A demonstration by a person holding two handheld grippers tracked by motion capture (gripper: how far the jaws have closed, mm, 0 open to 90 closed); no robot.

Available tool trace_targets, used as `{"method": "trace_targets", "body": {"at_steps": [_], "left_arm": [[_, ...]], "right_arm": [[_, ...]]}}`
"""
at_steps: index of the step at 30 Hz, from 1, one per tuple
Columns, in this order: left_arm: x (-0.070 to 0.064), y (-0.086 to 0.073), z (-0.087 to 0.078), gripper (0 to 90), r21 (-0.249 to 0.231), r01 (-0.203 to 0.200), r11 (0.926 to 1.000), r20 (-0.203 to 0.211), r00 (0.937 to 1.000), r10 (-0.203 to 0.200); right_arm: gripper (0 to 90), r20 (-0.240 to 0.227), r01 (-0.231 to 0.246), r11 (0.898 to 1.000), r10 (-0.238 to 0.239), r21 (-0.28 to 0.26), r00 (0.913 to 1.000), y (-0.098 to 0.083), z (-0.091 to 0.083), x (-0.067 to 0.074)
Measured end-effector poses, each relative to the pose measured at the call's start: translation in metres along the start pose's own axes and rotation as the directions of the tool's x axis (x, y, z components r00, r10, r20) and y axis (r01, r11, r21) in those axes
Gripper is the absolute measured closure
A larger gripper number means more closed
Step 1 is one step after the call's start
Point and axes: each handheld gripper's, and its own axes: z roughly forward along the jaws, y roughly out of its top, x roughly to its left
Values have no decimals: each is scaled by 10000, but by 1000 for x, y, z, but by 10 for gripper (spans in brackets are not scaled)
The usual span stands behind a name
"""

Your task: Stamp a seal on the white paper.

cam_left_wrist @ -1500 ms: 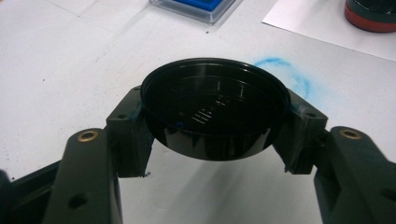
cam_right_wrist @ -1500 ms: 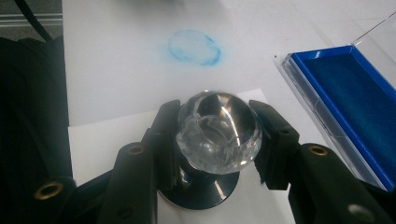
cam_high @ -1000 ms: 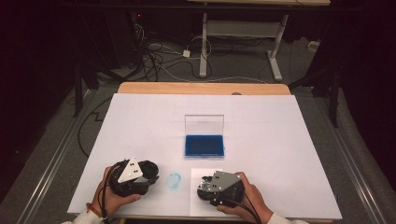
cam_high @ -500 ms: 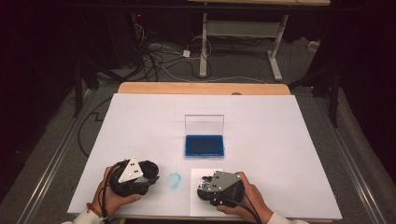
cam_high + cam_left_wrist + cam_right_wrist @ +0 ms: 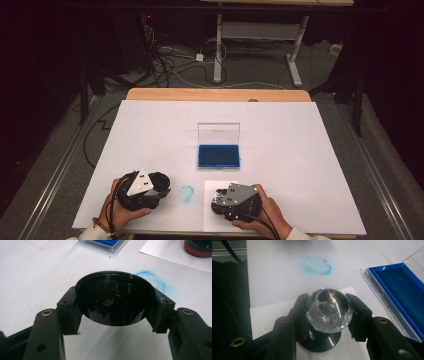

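Observation:
My right gripper (image 5: 328, 315) is shut on a stamp's clear faceted knob (image 5: 329, 307). The stamp's dark round base rests on a white paper sheet (image 5: 267, 315). In the high view this gripper (image 5: 220, 201) sits at the near edge, right of centre. My left gripper (image 5: 115, 313) is shut on a round black cap (image 5: 115, 297), held hollow side up just above the table. From above, the left gripper (image 5: 159, 192) is near the front left. An open blue ink pad (image 5: 218, 155) with an upright clear lid lies mid-table.
A blue ring-shaped ink smudge (image 5: 186, 193) marks the white table cover (image 5: 300, 150) between the two grippers. A person's hands hold both grippers at the front edge. Beyond the table's far wooden edge are cables and desk legs on the floor.

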Motion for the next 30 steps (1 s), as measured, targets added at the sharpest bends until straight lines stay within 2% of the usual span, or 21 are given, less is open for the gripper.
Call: {"method": "trace_targets", "body": {"at_steps": [11, 20, 23, 26, 30], "left_arm": [[0, -2, -2, 370, -26, 32, 10000, 38, 10000, -32], [1, -1, 0, 370, -1, 14, 10000, 30, 10000, -14], [1, 0, 1, 371, 28, 12, 10000, 15, 10000, -12], [1, 0, 1, 370, 23, 5, 10000, 5, 10000, -5], [2, 0, 0, 370, 29, 4, 10000, -5, 10000, -4]], "right_arm": [[574, 2, 15, 9999, -15, -119, 10000, -2, 0, 0], [574, -14, 24, 10000, -24, 41, 10000, 1, -1, -1], [575, -145, -123, 9999, 123, 52, 9998, 2, -1, -4], [574, -220, -543, 9985, 541, -100, 9983, 1, -3, -10], [574, -191, -1085, 9908, 1073, -804, 9940, 3, -17, -20]]}}
